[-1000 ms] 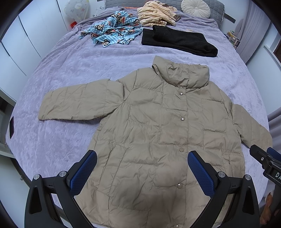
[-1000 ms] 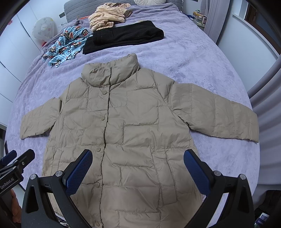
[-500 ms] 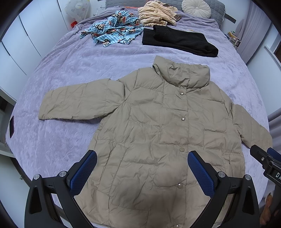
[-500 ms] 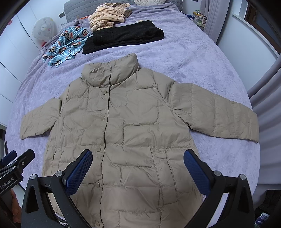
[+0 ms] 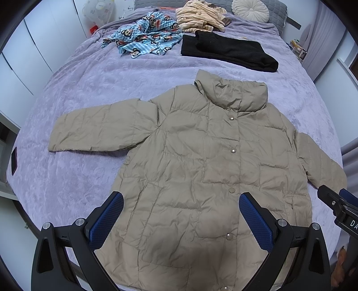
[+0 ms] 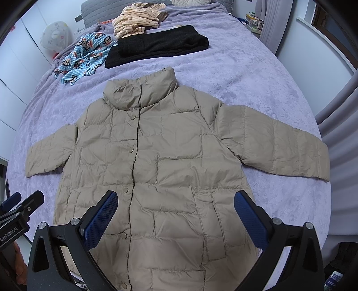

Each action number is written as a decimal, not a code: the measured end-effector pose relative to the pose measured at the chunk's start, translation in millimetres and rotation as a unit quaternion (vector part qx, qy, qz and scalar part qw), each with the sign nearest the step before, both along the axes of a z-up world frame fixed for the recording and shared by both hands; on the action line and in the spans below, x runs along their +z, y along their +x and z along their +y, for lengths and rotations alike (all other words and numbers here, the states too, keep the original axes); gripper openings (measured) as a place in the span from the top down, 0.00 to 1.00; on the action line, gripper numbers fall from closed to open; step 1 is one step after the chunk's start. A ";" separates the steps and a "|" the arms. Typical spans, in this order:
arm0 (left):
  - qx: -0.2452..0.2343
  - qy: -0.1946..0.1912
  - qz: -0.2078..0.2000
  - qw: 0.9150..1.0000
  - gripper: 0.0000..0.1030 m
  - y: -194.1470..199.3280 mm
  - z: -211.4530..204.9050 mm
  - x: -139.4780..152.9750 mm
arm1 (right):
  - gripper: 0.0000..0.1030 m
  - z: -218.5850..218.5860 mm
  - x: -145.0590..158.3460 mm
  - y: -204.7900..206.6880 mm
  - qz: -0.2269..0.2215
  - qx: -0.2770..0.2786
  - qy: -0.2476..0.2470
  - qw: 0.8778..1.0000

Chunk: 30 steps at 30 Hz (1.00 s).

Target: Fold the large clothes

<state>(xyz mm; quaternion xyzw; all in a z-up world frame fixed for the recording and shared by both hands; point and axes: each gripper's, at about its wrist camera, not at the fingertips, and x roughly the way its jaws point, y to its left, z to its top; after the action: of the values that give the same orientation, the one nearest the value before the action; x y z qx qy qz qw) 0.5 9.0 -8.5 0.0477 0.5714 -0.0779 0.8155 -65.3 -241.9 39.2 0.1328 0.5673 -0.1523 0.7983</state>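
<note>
A beige quilted puffer jacket [image 5: 201, 161] lies flat and face up on the purple bed, snapped shut, both sleeves spread out to the sides; it also shows in the right wrist view [image 6: 170, 156]. My left gripper [image 5: 181, 212] is open and empty, held above the jacket's lower hem. My right gripper [image 6: 175, 212] is open and empty, also above the lower hem. The right gripper's tip [image 5: 335, 203] shows at the right edge of the left wrist view; the left gripper's tip [image 6: 20, 206] shows at the left edge of the right wrist view.
At the head of the purple bedspread [image 5: 94, 94] lie a folded black garment [image 5: 228, 51], a blue cartoon-print garment [image 5: 145, 33] and a crumpled cream striped garment [image 5: 199, 15]. A round cushion [image 5: 250, 10] sits behind. White wardrobe doors [image 5: 33, 40] stand left; the bed's edges are close on both sides.
</note>
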 end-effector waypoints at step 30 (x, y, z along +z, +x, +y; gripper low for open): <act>0.052 -0.116 0.073 0.989 0.00 78.0 122.9 -95.1 | 0.00 54.2 -53.3 18.3 0.017 -0.022 0.068 0.997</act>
<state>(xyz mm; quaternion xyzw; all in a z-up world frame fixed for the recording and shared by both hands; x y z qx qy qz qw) 78.4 131.9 -103.6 -0.0824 0.6186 -0.1047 0.7743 -46.9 -187.7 -14.1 0.1969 0.5866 -0.1327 0.7743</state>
